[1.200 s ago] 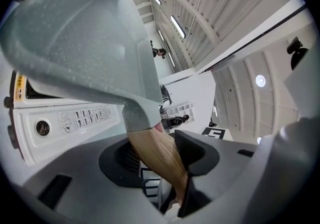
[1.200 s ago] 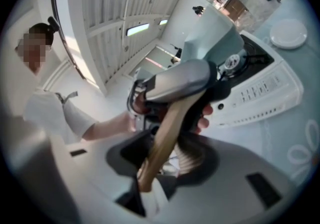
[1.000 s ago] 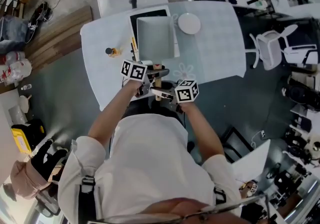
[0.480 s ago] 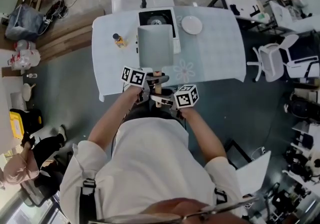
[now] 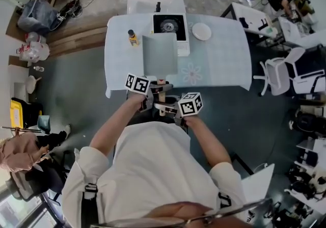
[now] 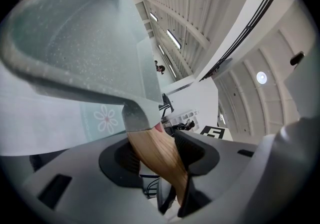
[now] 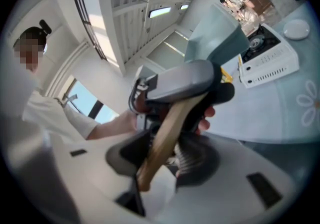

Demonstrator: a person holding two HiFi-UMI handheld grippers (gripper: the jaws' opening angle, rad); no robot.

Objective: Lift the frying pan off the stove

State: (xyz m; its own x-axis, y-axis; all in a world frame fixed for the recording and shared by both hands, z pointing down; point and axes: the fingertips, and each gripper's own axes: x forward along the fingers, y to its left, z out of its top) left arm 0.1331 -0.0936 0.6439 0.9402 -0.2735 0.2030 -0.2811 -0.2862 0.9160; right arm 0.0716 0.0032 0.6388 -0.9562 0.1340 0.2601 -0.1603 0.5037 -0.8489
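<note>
Both grippers are on the frying pan (image 5: pixel 160 55), and it's up off the stove (image 5: pixel 170 25), hanging over the near half of the bench (image 5: pixel 224 64) with the burner (image 5: pixel 166 26) exposed beyond it. The left gripper (image 6: pixel 159 154) has its fingers (image 6: pixel 197 150) clamped on the wooden handle (image 6: pixel 150 140), just below the pan's grey neck. The right gripper (image 7: pixel 165 148) takes the handle's tail end, fingers (image 7: pixel 195 160) pressed onto the wood. A white plate (image 5: pixel 201 31) sits right of the stove, a small bottle (image 5: pixel 133 37) to its left.
</note>
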